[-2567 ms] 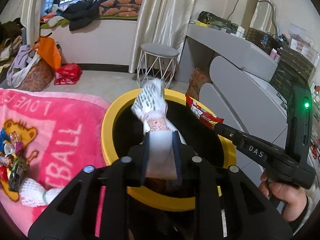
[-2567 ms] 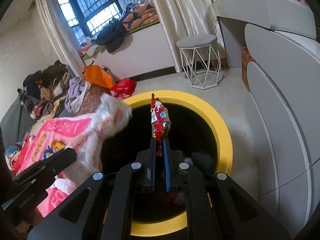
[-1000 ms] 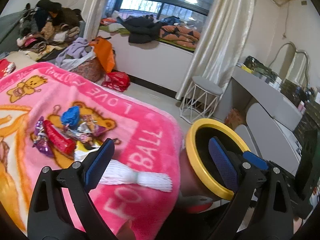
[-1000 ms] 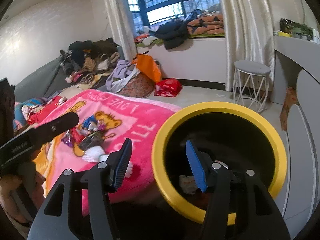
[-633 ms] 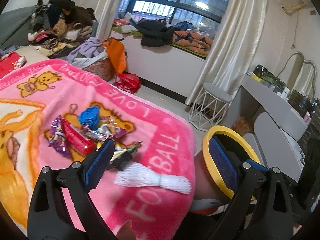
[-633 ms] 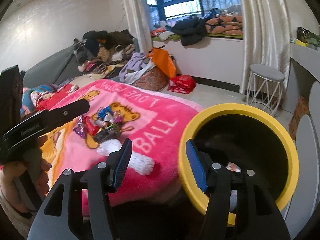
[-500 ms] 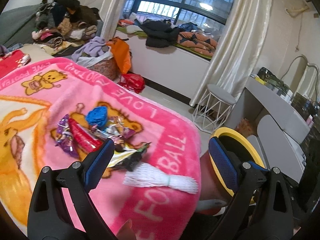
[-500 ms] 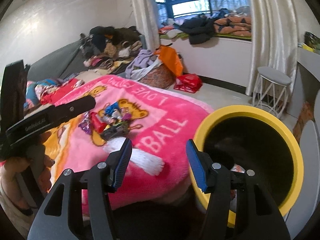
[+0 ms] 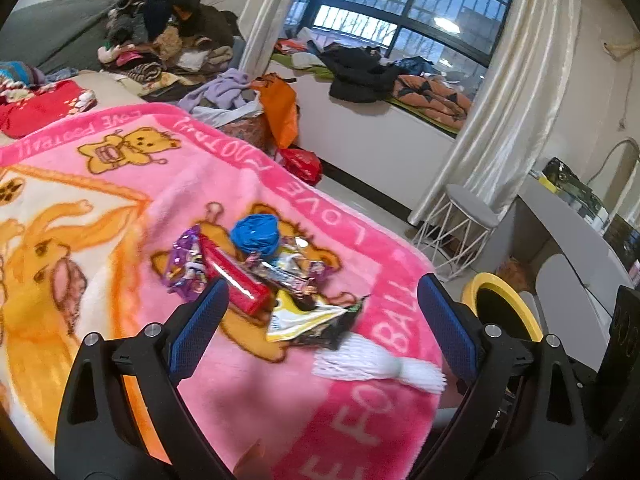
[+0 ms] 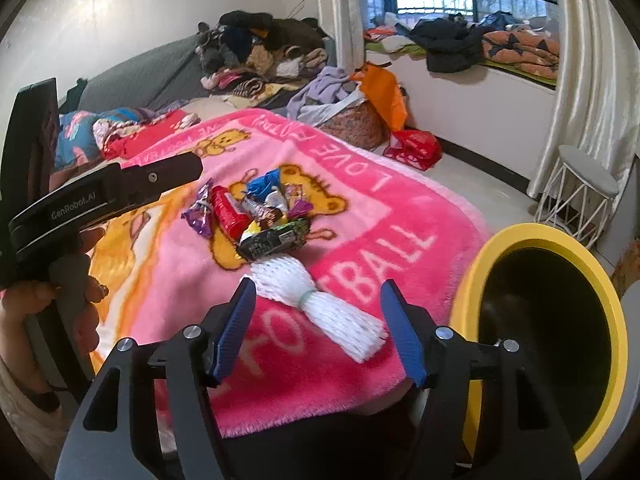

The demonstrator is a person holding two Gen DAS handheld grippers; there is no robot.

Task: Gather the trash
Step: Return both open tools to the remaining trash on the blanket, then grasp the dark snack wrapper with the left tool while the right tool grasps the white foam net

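Pink blanket [image 10: 360,216]: "LOVE", "FOOTBALL", seen upside down. Left gripper [image 10: 120,192] body: "GenRobot.AI".

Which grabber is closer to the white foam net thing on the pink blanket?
Right. The right gripper hangs just above the white foam mesh sleeve, fingers opening around it without touching. The left gripper hovers farther back, over the pile of shiny snack wrappers.

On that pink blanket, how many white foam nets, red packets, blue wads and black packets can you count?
white foam net: 1
red packet: 1
blue wad: 1
black packet: 1
Total: 4
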